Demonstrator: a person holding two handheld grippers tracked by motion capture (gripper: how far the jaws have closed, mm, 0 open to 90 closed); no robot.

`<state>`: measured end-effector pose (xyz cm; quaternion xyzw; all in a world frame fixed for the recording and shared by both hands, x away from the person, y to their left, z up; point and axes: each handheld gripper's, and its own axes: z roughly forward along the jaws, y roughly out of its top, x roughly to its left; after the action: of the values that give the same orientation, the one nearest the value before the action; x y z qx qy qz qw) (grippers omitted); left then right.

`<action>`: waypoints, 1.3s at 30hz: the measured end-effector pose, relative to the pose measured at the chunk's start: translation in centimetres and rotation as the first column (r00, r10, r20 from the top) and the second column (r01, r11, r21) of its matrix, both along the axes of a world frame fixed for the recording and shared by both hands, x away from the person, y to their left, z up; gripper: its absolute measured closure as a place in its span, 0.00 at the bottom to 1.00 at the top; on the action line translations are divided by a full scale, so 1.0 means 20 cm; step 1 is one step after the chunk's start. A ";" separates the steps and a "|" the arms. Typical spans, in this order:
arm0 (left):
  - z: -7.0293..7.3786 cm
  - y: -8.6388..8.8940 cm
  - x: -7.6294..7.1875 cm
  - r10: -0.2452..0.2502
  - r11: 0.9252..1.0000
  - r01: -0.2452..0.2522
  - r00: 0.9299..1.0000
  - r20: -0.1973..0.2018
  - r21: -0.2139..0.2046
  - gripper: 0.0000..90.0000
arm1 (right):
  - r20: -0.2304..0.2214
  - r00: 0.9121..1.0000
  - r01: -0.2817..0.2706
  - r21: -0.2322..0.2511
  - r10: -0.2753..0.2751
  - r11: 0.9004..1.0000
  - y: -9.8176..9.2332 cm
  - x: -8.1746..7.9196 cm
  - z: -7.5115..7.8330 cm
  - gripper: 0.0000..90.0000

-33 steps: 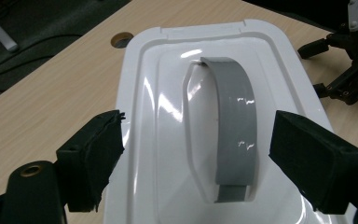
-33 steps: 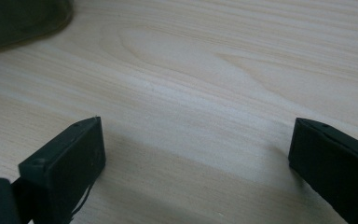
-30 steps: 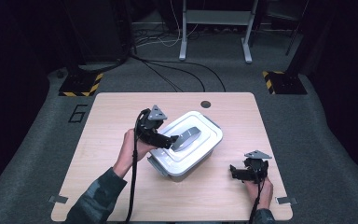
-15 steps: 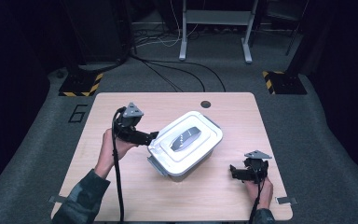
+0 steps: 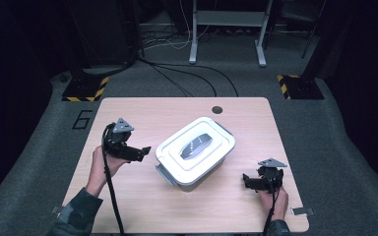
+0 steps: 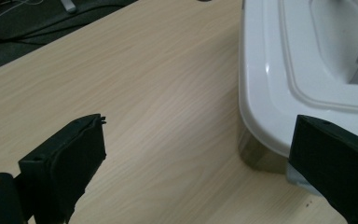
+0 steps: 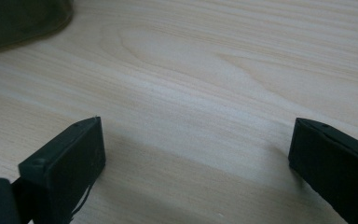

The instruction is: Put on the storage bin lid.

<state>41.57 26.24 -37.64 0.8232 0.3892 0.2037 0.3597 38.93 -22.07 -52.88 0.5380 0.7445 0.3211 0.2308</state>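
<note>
— Where is the box from your left gripper (image 5: 145, 150)?
— My jaws have just been opening, nothing between them; the white lidded box (image 5: 195, 152) lies just ahead, long axis slanting away. My right gripper (image 5: 246, 181), open too, sits farther off

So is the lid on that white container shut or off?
Shut: the lid sits flat on the white container, its rim overhanging the container's walls all round. Whether it is latched, cannot tell.

A white lidded box (image 5: 195, 152) sits mid-desk (image 5: 142, 110). The left hand-held gripper (image 5: 145, 150), jaws just opened and empty, hovers near its left side. The right hand-held gripper (image 5: 246, 181) rests well apart
</note>
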 end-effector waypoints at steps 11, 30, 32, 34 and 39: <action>-0.23 0.15 -0.02 0.076 0.996 -0.079 0.993 -0.087 -0.034 0.00 | -0.001 1.000 0.000 0.000 0.000 1.000 0.00 0.00 0.00 0.03; -0.61 0.30 -0.07 0.168 0.985 -0.171 0.971 -0.170 -0.005 0.00 | 0.000 1.000 0.000 0.000 0.000 1.000 0.00 0.00 0.00 0.03; -0.65 0.31 -0.07 0.181 0.983 -0.182 0.969 -0.166 0.007 0.00 | 0.000 1.000 0.000 -0.001 0.000 1.000 0.00 0.00 0.00 0.03; -0.68 0.31 -0.08 0.186 0.982 -0.187 0.969 -0.162 0.012 0.00 | 0.000 1.000 0.000 0.000 0.000 1.000 0.00 0.00 0.00 0.03; -0.73 0.33 -0.10 0.196 0.980 -0.197 0.970 -0.146 0.013 0.00 | 0.000 1.000 0.000 0.000 0.000 1.000 0.00 0.00 0.00 0.03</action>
<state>39.66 32.76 -52.28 0.7931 0.4942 0.1773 0.3087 38.93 -22.06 -52.88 0.5380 0.7445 0.3209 0.2308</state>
